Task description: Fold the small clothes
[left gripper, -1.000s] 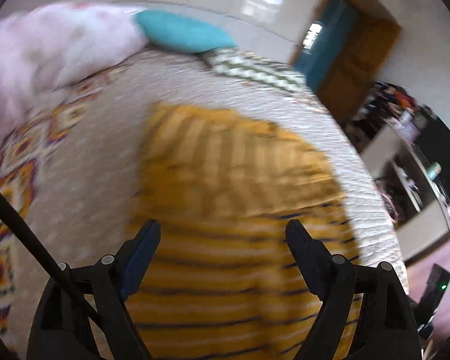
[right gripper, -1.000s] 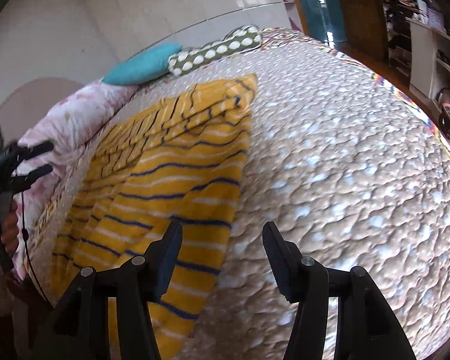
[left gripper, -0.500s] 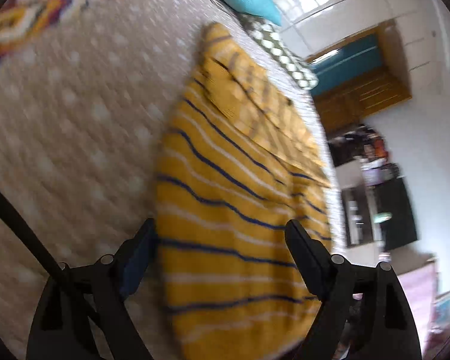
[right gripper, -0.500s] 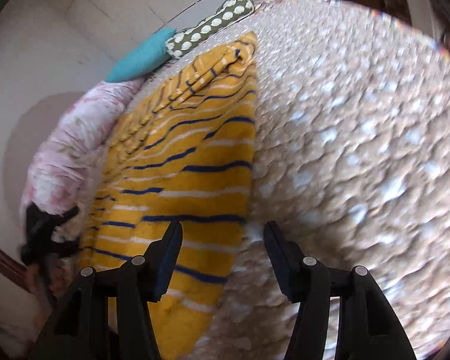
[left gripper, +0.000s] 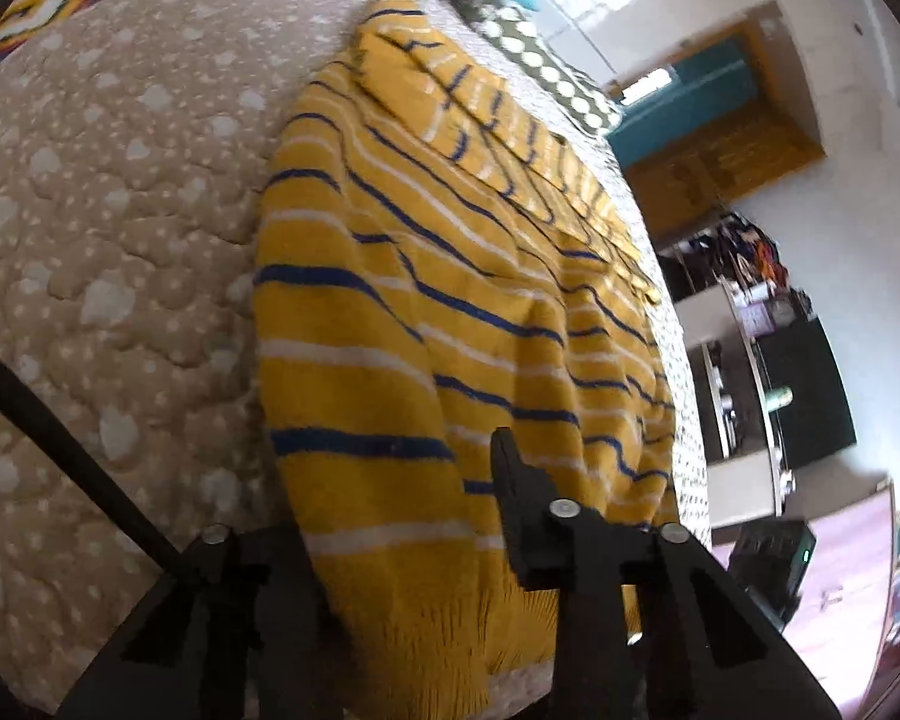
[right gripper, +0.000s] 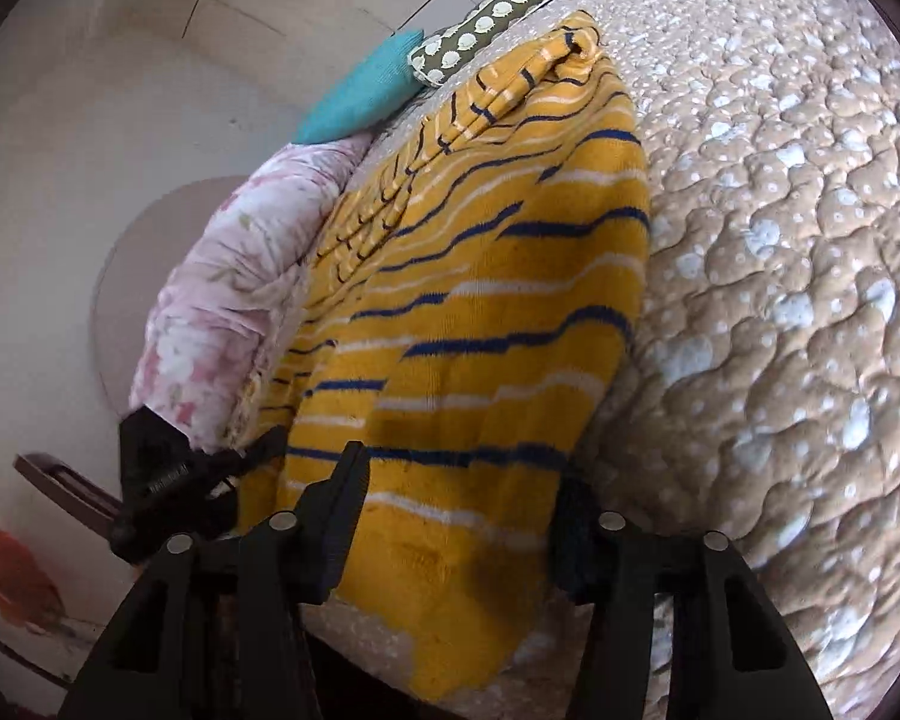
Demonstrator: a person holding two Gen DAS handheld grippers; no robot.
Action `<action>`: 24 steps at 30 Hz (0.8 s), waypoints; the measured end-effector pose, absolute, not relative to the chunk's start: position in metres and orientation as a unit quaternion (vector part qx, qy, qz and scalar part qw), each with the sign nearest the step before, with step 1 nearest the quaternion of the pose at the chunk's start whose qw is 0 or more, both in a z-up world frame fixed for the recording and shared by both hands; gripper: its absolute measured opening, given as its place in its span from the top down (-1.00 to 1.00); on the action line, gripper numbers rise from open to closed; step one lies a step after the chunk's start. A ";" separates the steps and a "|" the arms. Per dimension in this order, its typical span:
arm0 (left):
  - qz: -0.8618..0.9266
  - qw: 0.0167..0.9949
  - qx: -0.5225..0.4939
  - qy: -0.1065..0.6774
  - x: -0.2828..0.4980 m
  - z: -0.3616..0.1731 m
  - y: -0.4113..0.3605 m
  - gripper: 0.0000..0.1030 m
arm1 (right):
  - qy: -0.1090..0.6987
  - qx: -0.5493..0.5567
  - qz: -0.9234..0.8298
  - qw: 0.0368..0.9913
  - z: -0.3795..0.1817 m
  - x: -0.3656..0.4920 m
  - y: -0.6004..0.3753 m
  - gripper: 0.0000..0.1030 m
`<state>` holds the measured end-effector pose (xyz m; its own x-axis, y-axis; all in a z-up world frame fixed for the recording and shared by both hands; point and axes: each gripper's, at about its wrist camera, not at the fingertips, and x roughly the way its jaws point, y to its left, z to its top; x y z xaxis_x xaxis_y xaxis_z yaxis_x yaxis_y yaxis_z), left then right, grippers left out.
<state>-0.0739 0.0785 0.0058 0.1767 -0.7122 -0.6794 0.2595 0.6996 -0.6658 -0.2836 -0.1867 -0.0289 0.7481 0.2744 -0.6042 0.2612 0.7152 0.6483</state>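
Left gripper (left gripper: 402, 516) had just been closing on the near hem of the yellow striped garment (left gripper: 426, 312); cloth sat between the jaws and bunched into a ridge there, so it read as a pinch on the near-left corner. Right gripper (right gripper: 456, 516) had also just been closing, jaws astride the near-right corner. One finger lay on top of the cloth and the other was mostly hidden behind its edge, so I couldn't tell whether the pads had bitten yet.

Garment lay lengthwise on the bed quilt (right gripper: 780, 300), near hem at the bed's edge and slightly overhanging. Far end looked already doubled over: a narrower striped layer sat on top near the pillows. My read: sleeves or top folded in, the main end-to-end fold not done. What was left was lifting both near corners, carrying them to the far end, and flattening. No other small clothes visible, folded or waiting.

Surface: beige quilted cover with pale dots, soft and lumpy, so the cloth would probably drag rather than slide. Teal pillow (right gripper: 360, 96) and dotted olive bolster (right gripper: 492, 6) at the head, pink floral blanket (right gripper: 234, 276) bunched on one side. Room: white tiled wall, wooden door frame (left gripper: 720, 138) with teal door, cluttered shelves (left gripper: 750, 324) beyond the bed.
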 end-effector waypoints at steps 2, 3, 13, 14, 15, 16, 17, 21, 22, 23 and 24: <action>-0.302 0.748 -0.192 0.559 -0.070 0.005 0.077 0.82 | 0.367 0.368 -0.018 0.854 -0.030 -0.282 -0.186 0.64; -0.294 0.751 -0.193 0.558 -0.070 0.007 0.079 0.84 | 0.376 0.371 -0.019 0.849 -0.031 -0.280 -0.188 0.78; -0.308 0.816 -0.169 0.459 -0.108 0.104 0.108 0.86 | 0.374 0.346 0.045 0.859 0.022 -0.310 -0.191 0.84; -0.312 0.815 -0.168 0.458 -0.116 0.107 0.110 0.86 | 0.375 0.339 0.054 0.861 0.028 -0.319 -0.188 0.85; -0.317 0.813 -0.167 0.460 -0.127 0.107 0.114 0.86 | 0.377 0.331 0.062 0.863 0.034 -0.330 -0.185 0.85; -0.319 0.809 -0.168 0.464 -0.135 0.105 0.116 0.86 | 0.380 0.321 0.065 0.865 0.037 -0.339 -0.181 0.85; -0.319 0.804 -0.171 0.471 -0.144 0.101 0.119 0.86 | 0.385 0.310 0.067 0.866 0.039 -0.348 -0.176 0.85; -0.292 0.781 -0.166 0.527 -0.167 0.053 0.134 0.86 | 0.412 0.300 0.060 0.858 0.022 -0.368 -0.166 0.84; -0.286 0.777 -0.165 0.536 -0.168 0.046 0.137 0.86 | 0.414 0.307 0.057 0.855 0.018 -0.368 -0.169 0.84; -0.280 0.773 -0.169 0.543 -0.165 0.040 0.140 0.86 | 0.412 0.316 0.056 0.853 0.016 -0.367 -0.173 0.84; -0.279 0.766 -0.184 0.549 -0.159 0.036 0.144 0.86 | 0.408 0.322 0.054 0.852 0.017 -0.363 -0.177 0.84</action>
